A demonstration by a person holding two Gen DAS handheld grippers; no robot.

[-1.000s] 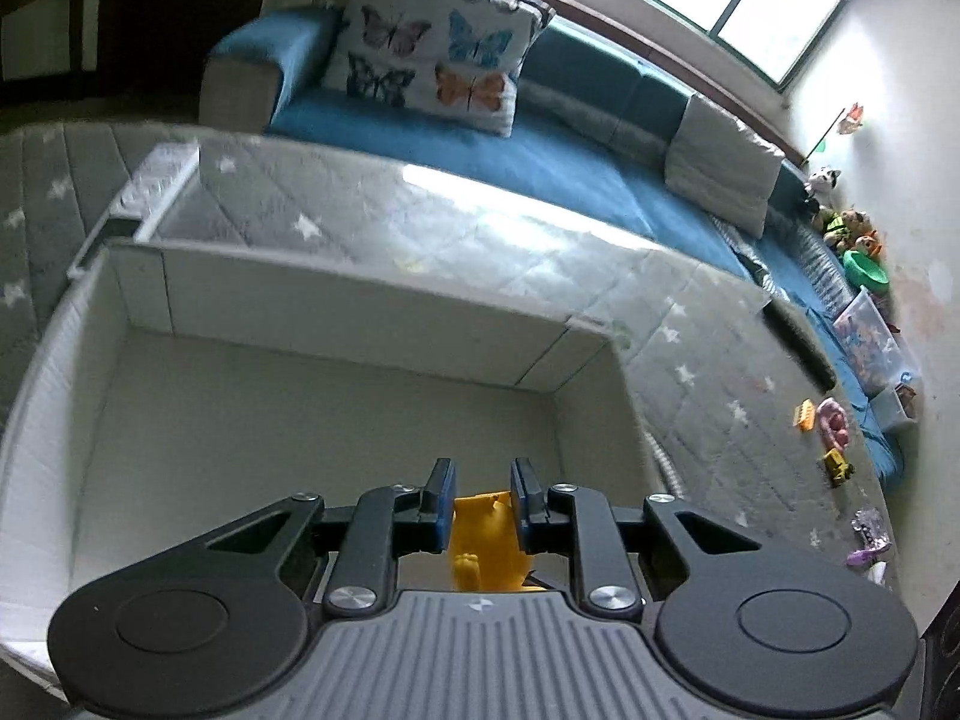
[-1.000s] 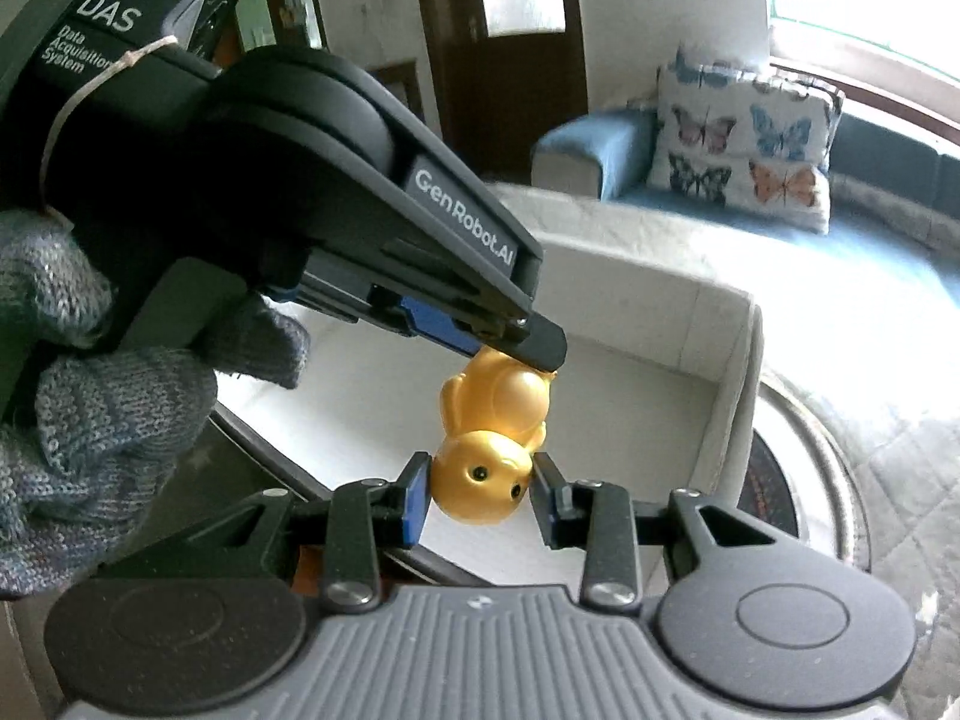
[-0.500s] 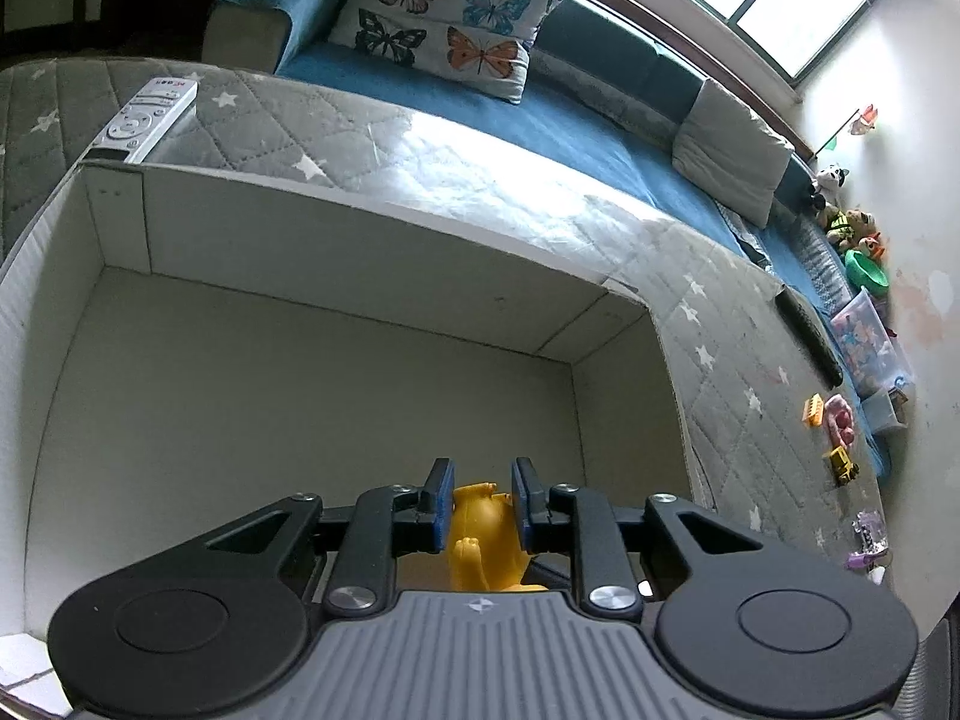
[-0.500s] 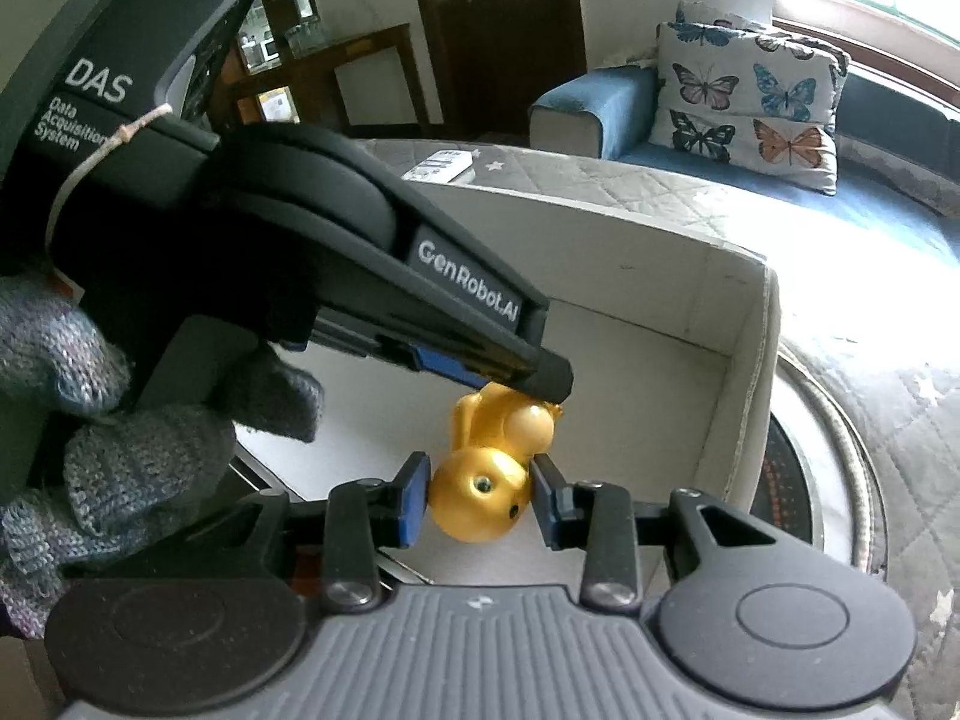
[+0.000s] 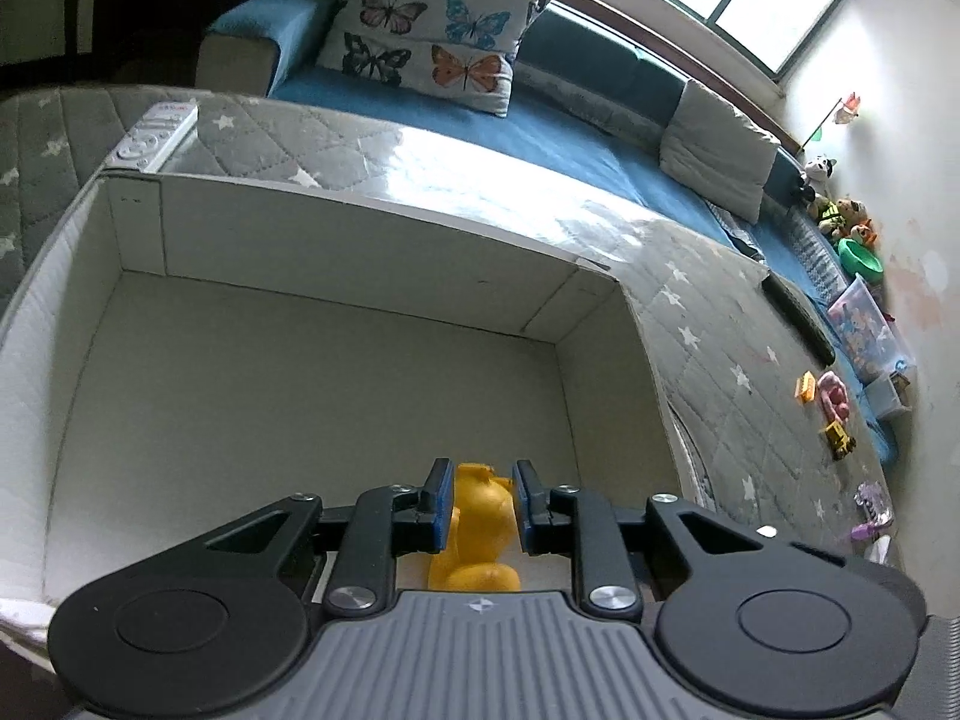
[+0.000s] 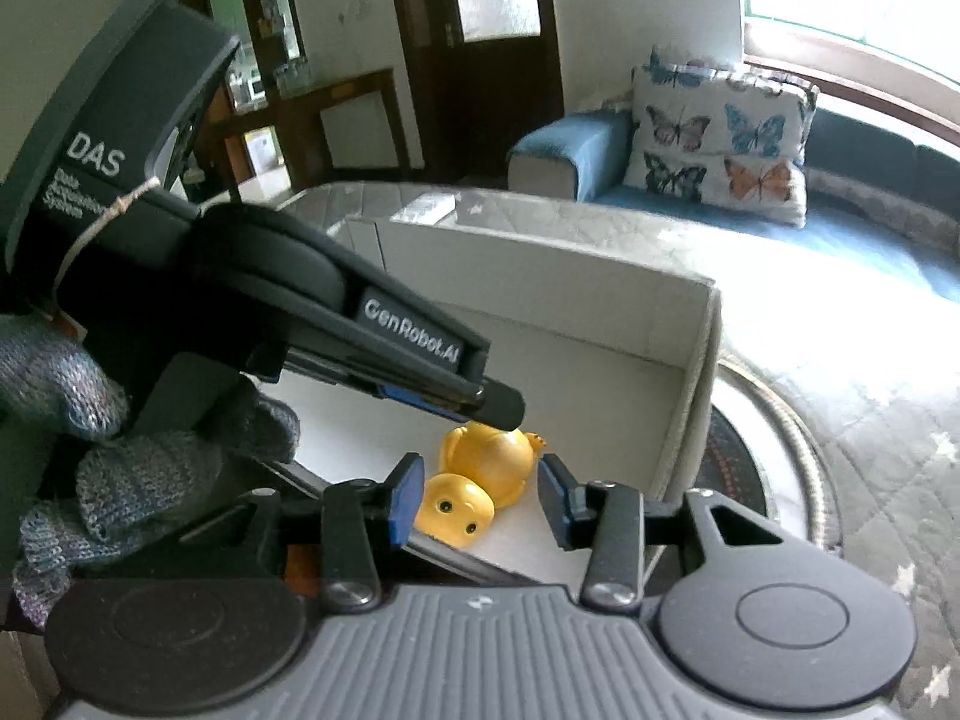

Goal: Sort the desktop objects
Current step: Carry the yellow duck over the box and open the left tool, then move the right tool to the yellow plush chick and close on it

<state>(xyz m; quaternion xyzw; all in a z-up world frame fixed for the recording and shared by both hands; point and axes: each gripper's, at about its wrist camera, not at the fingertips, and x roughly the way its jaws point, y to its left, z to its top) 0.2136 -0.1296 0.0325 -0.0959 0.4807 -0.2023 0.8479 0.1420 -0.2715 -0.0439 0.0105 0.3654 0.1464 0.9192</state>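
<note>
Right between the blue pads of the left gripper [image 5: 479, 504] sits a toy [image 5: 480, 525], a glossy yellow figure of smooth, rounded plastic. From the left wrist only its back and a flared lower edge show. The jaws are opening: a thin gap shows at each pad, most clearly on the right, so the pads no longer press on it.

From the right wrist the toy [image 6: 487, 468] shows more fully. It has a round head with two small dark eyes, a plump body and short stubby limbs, and it lies tipped with the head toward the camera. The right gripper [image 6: 477, 504] is opening too. Its pads stand clear on both sides of the head, with a wider gap on the right, and nothing touches them. Just above the body, the tip of the left gripper [image 6: 492, 405] slants down from the upper left, held by a hand [image 6: 120, 480] in a grey knitted glove.

Under the toy is the pale floor of a white box [image 5: 336, 240], near its front right corner; I cannot tell whether the toy rests on that floor or hangs just above it. The box [image 6: 696, 324] stands on a grey quilted cover with white stars [image 5: 720, 324]. A white remote [image 5: 153, 135] lies on the cover just beyond the box's far left corner. Farther off is a blue sofa [image 5: 570, 144] with a butterfly cushion [image 5: 432, 42], and small toys [image 5: 831, 402] lie scattered at the cover's right edge.
</note>
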